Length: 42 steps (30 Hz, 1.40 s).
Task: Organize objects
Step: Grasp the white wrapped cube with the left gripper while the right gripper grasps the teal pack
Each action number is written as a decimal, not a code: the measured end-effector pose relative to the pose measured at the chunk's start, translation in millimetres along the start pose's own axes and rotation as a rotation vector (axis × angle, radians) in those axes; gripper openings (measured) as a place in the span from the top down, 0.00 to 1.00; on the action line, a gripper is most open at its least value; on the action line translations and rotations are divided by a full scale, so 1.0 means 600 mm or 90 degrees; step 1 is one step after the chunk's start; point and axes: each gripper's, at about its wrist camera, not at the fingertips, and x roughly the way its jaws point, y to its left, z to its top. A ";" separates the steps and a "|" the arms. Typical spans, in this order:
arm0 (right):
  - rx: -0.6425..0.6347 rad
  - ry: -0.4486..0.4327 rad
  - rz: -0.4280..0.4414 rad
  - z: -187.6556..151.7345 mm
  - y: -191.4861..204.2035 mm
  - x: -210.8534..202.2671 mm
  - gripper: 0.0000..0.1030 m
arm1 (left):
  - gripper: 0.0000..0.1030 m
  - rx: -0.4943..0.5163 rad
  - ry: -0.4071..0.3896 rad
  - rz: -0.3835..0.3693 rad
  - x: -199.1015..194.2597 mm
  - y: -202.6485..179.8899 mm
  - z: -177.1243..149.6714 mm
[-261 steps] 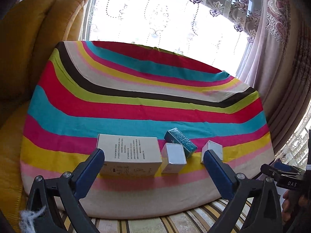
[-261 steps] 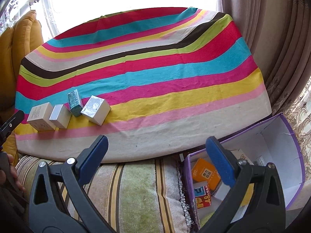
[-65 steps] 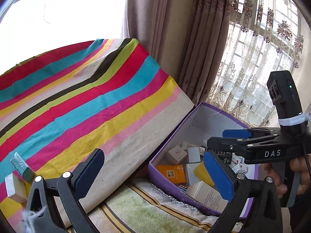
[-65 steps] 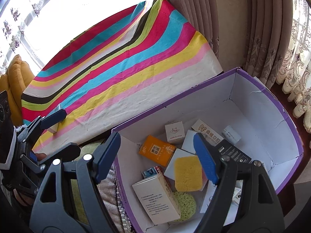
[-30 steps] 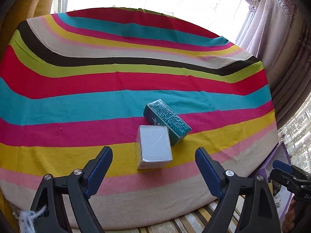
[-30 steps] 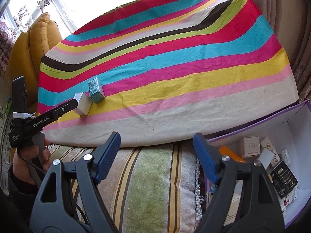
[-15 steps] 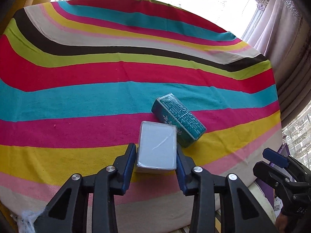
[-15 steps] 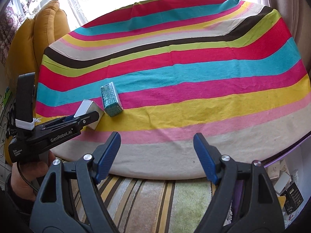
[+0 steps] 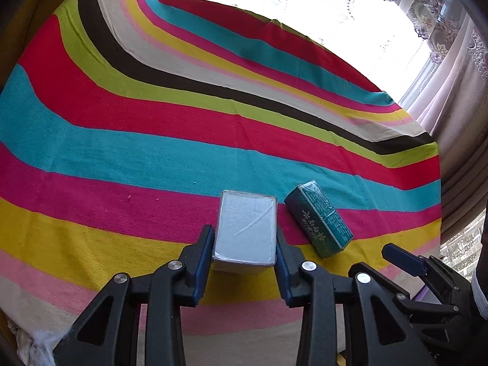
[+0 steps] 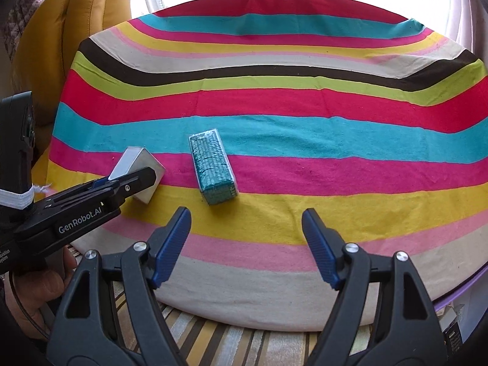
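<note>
A white box (image 9: pixel 244 231) lies on the striped cloth (image 9: pixel 152 158), and my left gripper (image 9: pixel 244 239) is shut on it, one pad against each side. In the right wrist view the same white box (image 10: pixel 137 160) sticks out past the left gripper (image 10: pixel 134 180). A teal wrapped box (image 9: pixel 318 222) lies just right of it, apart from both grippers. My right gripper (image 10: pixel 245 244) hovers over the cloth's near edge, a little short of the teal box (image 10: pixel 212 166). Its jaws are closing with nothing between them.
A yellow armchair (image 10: pixel 61 15) stands behind the cloth's left end. A striped mat (image 10: pixel 213 341) runs under the near edge. The rim of a purple box (image 10: pixel 457 292) shows at the lower right. A person's hand (image 10: pixel 45 286) holds the left gripper's handle.
The left jaws went from wide open to shut on the white box. The right gripper swept left along the cloth's edge, from beside the purple box to in front of the teal box.
</note>
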 end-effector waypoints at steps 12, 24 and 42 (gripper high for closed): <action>-0.052 0.004 -0.011 0.032 0.055 0.054 0.35 | 0.63 -0.043 -0.026 0.012 0.000 0.033 0.005; -0.049 0.010 -0.021 0.036 0.059 0.084 0.56 | 0.63 -0.031 -0.040 0.028 0.000 0.025 0.000; 0.019 -0.015 -0.032 0.014 0.008 0.028 0.64 | 0.65 0.050 -0.062 0.033 -0.036 -0.048 -0.013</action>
